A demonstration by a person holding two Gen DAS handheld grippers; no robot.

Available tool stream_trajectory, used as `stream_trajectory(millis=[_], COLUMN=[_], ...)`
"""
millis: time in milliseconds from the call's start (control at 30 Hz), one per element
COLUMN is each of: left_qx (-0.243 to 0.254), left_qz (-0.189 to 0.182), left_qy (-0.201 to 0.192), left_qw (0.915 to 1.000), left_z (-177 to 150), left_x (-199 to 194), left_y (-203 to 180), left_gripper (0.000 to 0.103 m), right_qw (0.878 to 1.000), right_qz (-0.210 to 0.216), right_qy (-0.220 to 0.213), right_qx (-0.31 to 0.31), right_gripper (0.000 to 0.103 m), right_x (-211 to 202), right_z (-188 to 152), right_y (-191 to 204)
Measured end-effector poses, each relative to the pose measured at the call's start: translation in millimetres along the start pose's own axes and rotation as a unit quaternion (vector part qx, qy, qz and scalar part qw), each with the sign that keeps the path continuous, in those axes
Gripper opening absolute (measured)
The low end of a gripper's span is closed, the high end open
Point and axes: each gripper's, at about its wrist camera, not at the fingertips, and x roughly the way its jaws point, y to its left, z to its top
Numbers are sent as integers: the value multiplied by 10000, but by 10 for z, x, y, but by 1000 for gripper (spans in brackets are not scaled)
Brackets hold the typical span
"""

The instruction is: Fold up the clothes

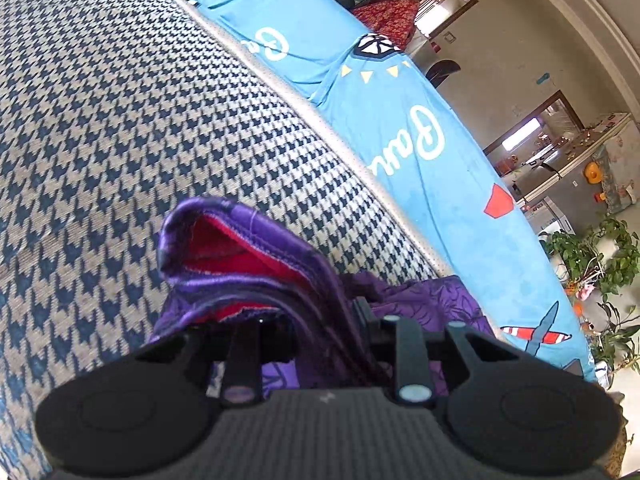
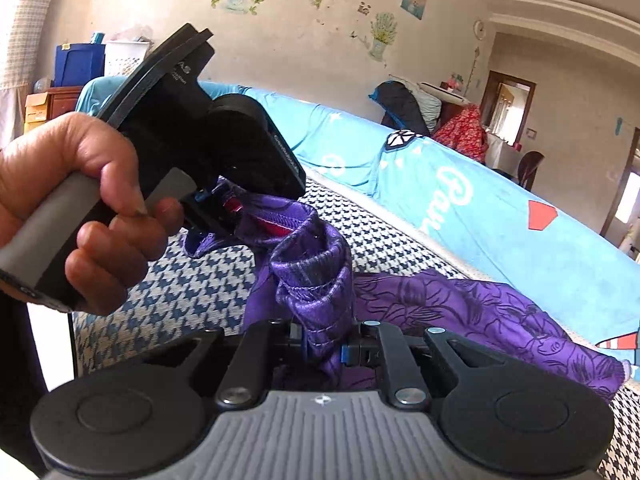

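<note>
The purple garment (image 2: 316, 272) is pinched between the closed fingers of both the right gripper (image 2: 326, 346) and left gripper (image 1: 316, 332), above the houndstooth cushion (image 1: 120, 120). The left gripper is gripped by a hand (image 2: 76, 204), tilted downward.

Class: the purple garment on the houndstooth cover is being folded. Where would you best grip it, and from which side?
Probably at its hemmed edge, from above. Both the left gripper and right gripper pinch the purple garment there; the stitched edge bunches into a firm ridge, while the rest trails limp.

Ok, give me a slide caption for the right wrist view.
Both grippers pinch a purple garment above the houndstooth cushion.
</note>
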Motion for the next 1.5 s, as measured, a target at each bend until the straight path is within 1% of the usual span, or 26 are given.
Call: stream_trajectory(millis=[267,367,600,833,1000,1133,1233,1267,1300,1333,1400,1500], left_qx=[324,475,1083,1193,1369,1431,1375,1338,1302,1226,1031,1087], left_qz=[-412,-580,-715,-823,-891,-945,-969,-992,-1014,-1086,-1258,-1349], left_qy=[-110,-70,-92,145,348,593,767,821,876,898,911,885], left_qw=[9986,9972,9915,9893,9860,9834,9828,9826,9824,9824,9825,9809], left_z=[29,-8,-93,-215,-320,-427,-489,-495,-502,-494,-460,-406], left_x=[257,381,623,1006,1343,1614,1775,1811,1848,1858,1821,1713], left_y=[-669,-928,-1554,-1845,-2000,-2047,-2022,-2013,-2003,-1996,-1999,-2076], left_gripper=[25,25,25,25,31,34,40,43,51,54,71,74], right_qw=[9973,9947,9871,9805,9760,9686,9598,9573,9553,9534,9495,9444], right_qz=[-623,-866,-1323,-1583,-1706,-1803,-1860,-1886,-1919,-1942,-1967,-1987], right_qy=[-222,-253,-268,-174,58,307,509,570,622,674,790,963], right_qx=[324,490,862,1150,1348,1685,2041,2117,2163,2209,2315,2435], right_gripper=[13,13,13,13,13,13,13,13,13,13,13,14], right_x=[-94,-131,-206,-262,-234,-175,-128,-106,-92,-81,-54,7], right_z=[60,58,-19,-112,-249,-402,-509,-540,-567,-586,-621,-677], right_y=[-452,-649,-1107,-1434,-1606,-1739,-1884,-1934,-1961,-1981,-2022,-2079])
